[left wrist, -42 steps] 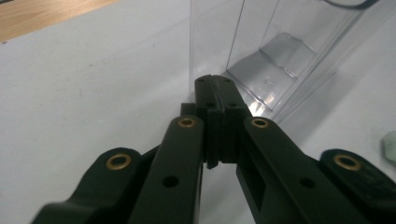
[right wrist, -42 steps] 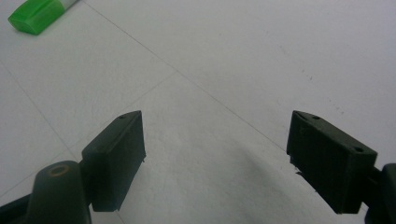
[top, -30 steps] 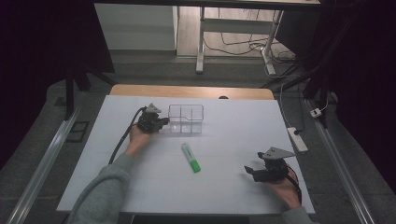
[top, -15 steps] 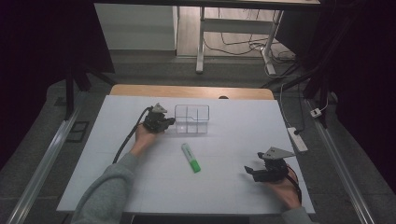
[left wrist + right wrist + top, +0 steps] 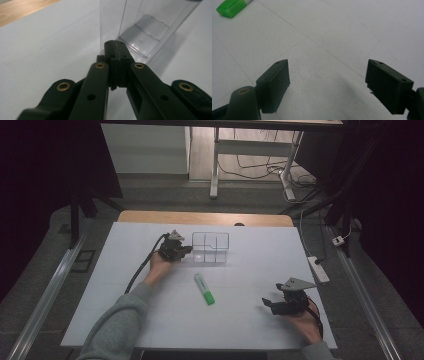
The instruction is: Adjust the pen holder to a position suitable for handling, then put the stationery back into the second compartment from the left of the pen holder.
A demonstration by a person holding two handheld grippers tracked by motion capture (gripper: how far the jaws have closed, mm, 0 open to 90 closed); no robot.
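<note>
The left gripper (image 5: 186,251) sits at the left end of the clear plastic organizer (image 5: 210,247), which stands toward the far middle of the white table (image 5: 125,320). Its fingers (image 5: 117,53) are pressed together with nothing between them, their tips right at the organizer's near corner. The right gripper (image 5: 270,303) rests near the table's front right, its 2 fingers (image 5: 274,82) spread wide over bare surface. A green highlighter (image 5: 204,289) lies between both grippers, apart from each.
</note>
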